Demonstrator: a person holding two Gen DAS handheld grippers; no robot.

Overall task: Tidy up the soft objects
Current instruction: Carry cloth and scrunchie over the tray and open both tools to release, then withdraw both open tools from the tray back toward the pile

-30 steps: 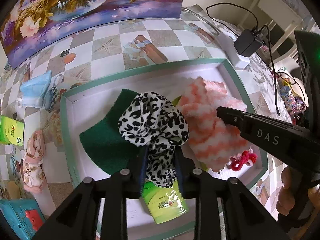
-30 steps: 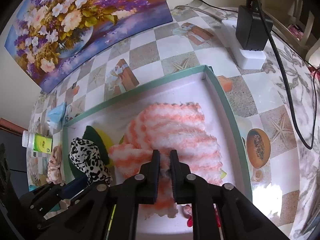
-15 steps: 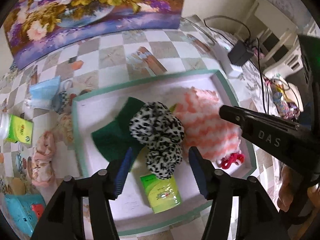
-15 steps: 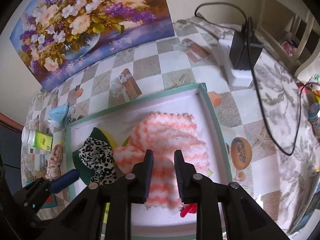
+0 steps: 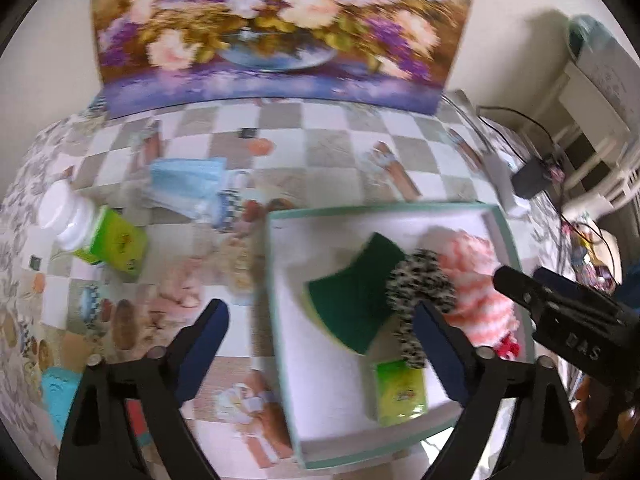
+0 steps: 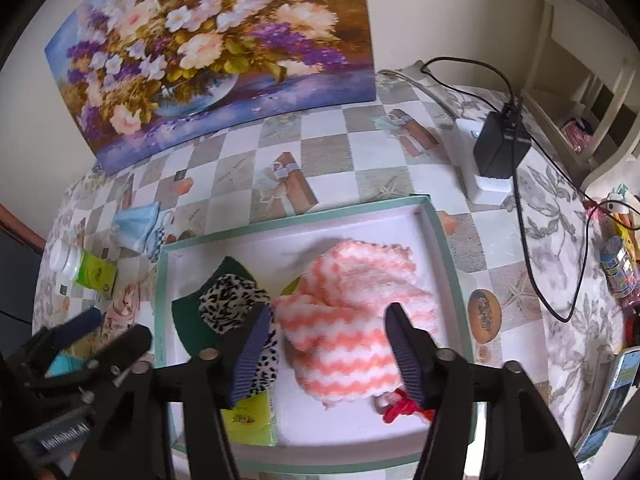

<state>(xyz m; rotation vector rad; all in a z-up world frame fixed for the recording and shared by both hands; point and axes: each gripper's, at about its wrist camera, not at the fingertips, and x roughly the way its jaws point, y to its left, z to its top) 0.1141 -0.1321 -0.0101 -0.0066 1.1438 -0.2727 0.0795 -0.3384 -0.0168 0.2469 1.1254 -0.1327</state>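
Striped towel (image 6: 352, 316) is showing fluffy cloth; green scouring pad (image 5: 354, 292) rough, matt; counter (image 6: 328, 156) covering glossy; tray (image 6: 452, 280) matt card.

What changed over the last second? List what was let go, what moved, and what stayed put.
The left gripper let go of the leopard-print scrunchie; the right gripper let go of the pink striped cloth. Both jaws have just been opening and now pinch nothing. Both grippers lifted; the left view swung left. The green sponge, green packet and red tie stayed in the tray.
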